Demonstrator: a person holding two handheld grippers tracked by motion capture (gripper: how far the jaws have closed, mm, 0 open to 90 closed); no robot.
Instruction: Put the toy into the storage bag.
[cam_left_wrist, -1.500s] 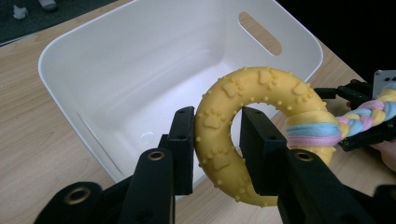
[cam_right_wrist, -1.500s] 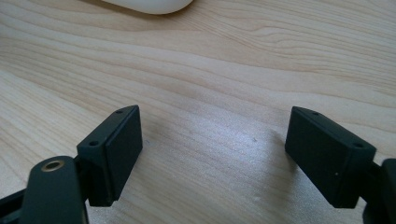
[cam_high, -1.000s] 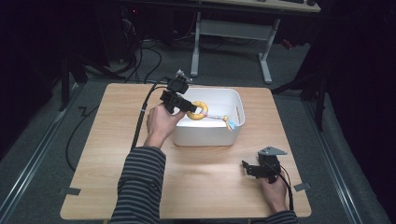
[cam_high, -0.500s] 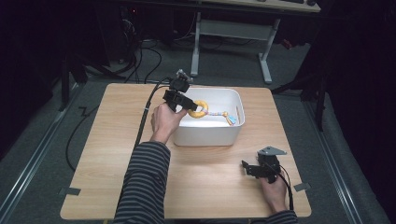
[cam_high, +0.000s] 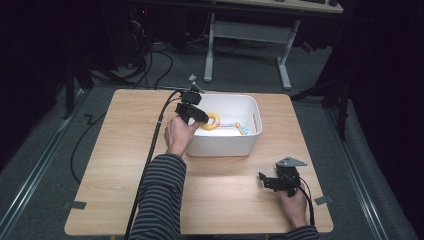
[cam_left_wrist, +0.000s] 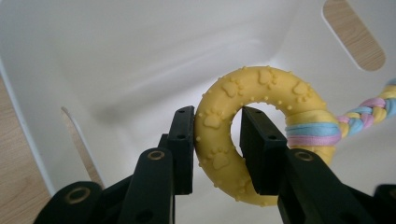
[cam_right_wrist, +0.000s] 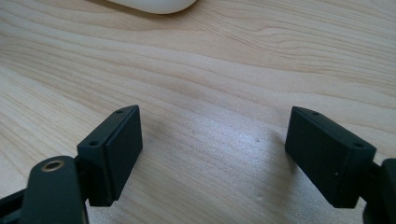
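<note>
left gripper (cam_left_wrist: 217, 149) was clamped across the near arc of the yellow ring toy (cam_left_wrist: 254, 126), held inside the white bin (cam_high: 252, 131), one jaw through the hole. the braided rope tail (cam_left_wrist: 362, 119) trailed away rightward toward the bin's far handle slot, marking the long axis. right gripper (cam_right_wrist: 212, 156) sat wide open, holding nothing, on the table (cam_right_wrist: 243, 60), well apart from the bin.

A high camera looks forward and down over the whole bench (cam_high: 125, 165); two close cameras ride the hand-held grippers, one inside the white bin (cam_left_wrist: 116, 56), one skimming bench wood
</note>
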